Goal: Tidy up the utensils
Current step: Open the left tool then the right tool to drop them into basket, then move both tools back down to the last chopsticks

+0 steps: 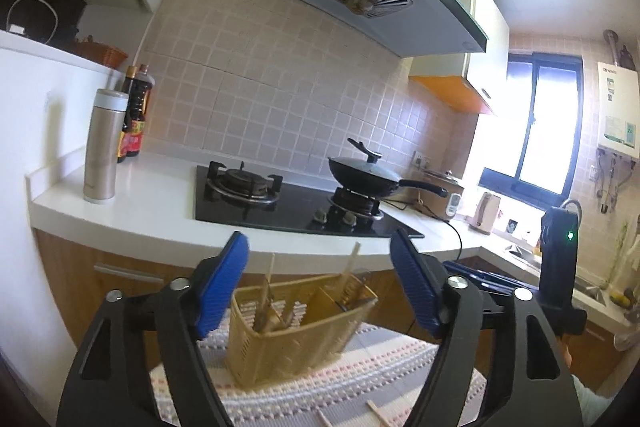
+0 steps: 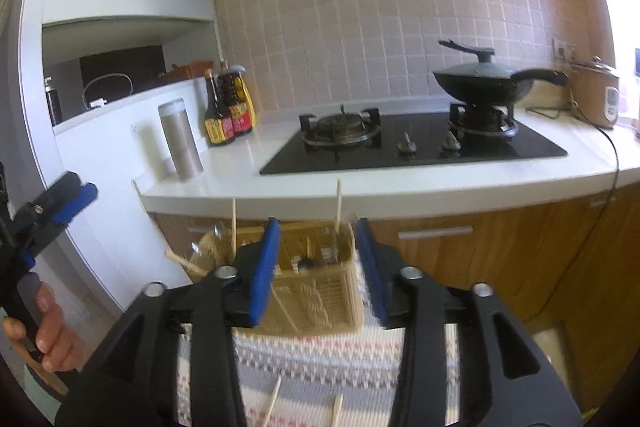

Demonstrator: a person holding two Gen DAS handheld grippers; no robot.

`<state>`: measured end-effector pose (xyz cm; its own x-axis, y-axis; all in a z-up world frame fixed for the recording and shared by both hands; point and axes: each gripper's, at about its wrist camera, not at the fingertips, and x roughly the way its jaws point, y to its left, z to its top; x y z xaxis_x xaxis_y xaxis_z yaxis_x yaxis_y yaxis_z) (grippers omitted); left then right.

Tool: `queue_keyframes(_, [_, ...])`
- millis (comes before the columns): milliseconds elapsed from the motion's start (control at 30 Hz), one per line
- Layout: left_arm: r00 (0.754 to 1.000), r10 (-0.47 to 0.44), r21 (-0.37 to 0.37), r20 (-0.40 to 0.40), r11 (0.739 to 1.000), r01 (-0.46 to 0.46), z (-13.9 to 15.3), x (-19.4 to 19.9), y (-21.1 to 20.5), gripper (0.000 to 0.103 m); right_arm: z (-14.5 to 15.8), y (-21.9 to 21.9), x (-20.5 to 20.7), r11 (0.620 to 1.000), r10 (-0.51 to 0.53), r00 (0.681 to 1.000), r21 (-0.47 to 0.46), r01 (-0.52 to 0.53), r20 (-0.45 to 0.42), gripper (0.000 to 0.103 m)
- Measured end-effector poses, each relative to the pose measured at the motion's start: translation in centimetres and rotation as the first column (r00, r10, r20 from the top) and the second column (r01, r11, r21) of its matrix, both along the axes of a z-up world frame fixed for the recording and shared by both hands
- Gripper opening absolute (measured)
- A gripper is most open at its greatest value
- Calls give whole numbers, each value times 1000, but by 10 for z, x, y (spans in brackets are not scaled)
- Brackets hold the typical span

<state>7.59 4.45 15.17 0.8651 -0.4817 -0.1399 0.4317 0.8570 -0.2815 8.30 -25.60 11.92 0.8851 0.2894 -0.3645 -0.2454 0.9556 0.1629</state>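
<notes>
A tan plastic utensil basket [image 1: 296, 327] stands on a striped woven mat [image 1: 360, 379], with wooden chopsticks [image 1: 349, 267] sticking up out of its compartments. My left gripper [image 1: 320, 279] is open and empty, raised just before the basket. In the right wrist view the same basket [image 2: 320, 291] lies between my open fingers; my right gripper [image 2: 318, 267] is open and empty. Loose chopsticks [image 2: 274, 401] lie on the mat [image 2: 320, 359] near me; they also show in the left wrist view [image 1: 378, 409]. The left gripper also shows at the left edge [image 2: 60, 203].
A white counter [image 1: 160, 203] stands behind the basket with a black gas hob [image 1: 288, 203], a lidded black pan [image 1: 364, 173], a steel flask [image 1: 102, 147] and sauce bottles [image 1: 136, 115]. Wooden cabinet fronts [image 2: 480, 247] are below. A rice cooker [image 2: 596, 95] sits to the right.
</notes>
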Motion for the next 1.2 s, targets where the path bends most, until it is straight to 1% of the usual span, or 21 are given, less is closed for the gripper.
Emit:
queue_keyframes(33, [1000, -1, 11, -7, 1000, 2, 0, -6, -3, 77, -3, -1, -6, 1000, -8, 1000, -5, 7, -14, 48])
queue_keyframes(67, [1000, -3, 17, -12, 1000, 3, 0, -10, -4, 77, -4, -1, -10, 1000, -11, 1000, -10, 10, -25, 48])
queue_keyframes(200, [999, 9, 64, -50, 998, -6, -6, -26, -13, 77, -20, 1, -24, 998, -22, 991, -53, 15, -135, 48])
queue_keyframes(267, [996, 20, 84, -86, 996, -12, -13, -30, -17, 78, -32, 5, -28, 993, -67, 979, -110, 47, -193, 48])
queue_keyframes(333, [990, 32, 109, -136, 994, -17, -23, -32, -22, 79, -49, 9, -31, 982, -113, 957, -179, 66, -267, 48])
queue_keyframes(367, [987, 36, 120, -157, 993, -17, -28, -32, -24, 79, -56, 9, -32, 980, -119, 947, -188, 64, -299, 48])
queue_keyframes(467, [972, 42, 158, -230, 987, -6, -46, -30, -32, 79, -82, 4, -33, 986, -108, 907, -161, 45, -408, 48])
queue_keyframes(567, [951, 52, 221, -305, 975, 17, -67, -28, -45, 79, -107, 0, -37, 989, -103, 873, -142, 40, -476, 48])
queue_keyframes(633, [932, 61, 267, -357, 963, 39, -85, -26, -55, 78, -119, -1, -40, 991, -94, 862, -129, 33, -498, 47])
queue_keyframes(667, [923, 65, 281, -379, 959, 48, -92, -24, -60, 77, -125, 0, -43, 992, -86, 857, -123, 26, -508, 43])
queue_keyframes(733, [894, 67, 308, -443, 948, 81, -113, -19, -71, 70, -141, 5, -52, 993, -66, 850, -121, 3, -523, 36])
queue_keyframes(867, [842, 70, 342, -535, 929, 140, -148, -9, -91, 59, -162, 15, -66, 994, -37, 847, -108, -24, -531, 30])
queue_keyframes(900, [825, 73, 354, -561, 922, 159, -158, -6, -96, 51, -168, 17, -70, 994, -34, 846, -108, -28, -532, 28])
queue_keyframes(933, [806, 81, 367, -586, 914, 175, -168, -3, -102, 47, -172, 19, -72, 993, -40, 846, -115, -25, -532, 26])
queue_keyframes(1000, [782, 109, 393, -613, 901, 183, -182, 1, -109, 47, -178, 21, -76, 992, -47, 845, -127, -25, -533, 24])
queue_keyframes(1067, [768, 110, 398, -631, 896, 198, -192, 2, -114, 47, -183, 23, -79, 990, -55, 844, -140, -24, -533, 21])
queue_keyframes(1100, [761, 110, 399, -639, 893, 206, -196, 1, -117, 44, -187, 25, -80, 987, -64, 843, -158, -25, -534, 19])
queue_keyframes(1133, [754, 107, 405, -649, 887, 223, -200, 0, -119, 37, -189, 26, -81, 985, -71, 842, -172, -26, -535, 14])
queue_keyframes(1167, [749, 108, 416, -654, 878, 237, -203, 0, -122, 35, -191, 25, -82, 981, -83, 846, -192, -23, -527, 6])
queue_keyframes(1200, [767, 128, 458, -629, 858, 232, -204, -3, -126, 32, -192, 26, -84, 977, -97, 851, -214, -19, -516, 5])
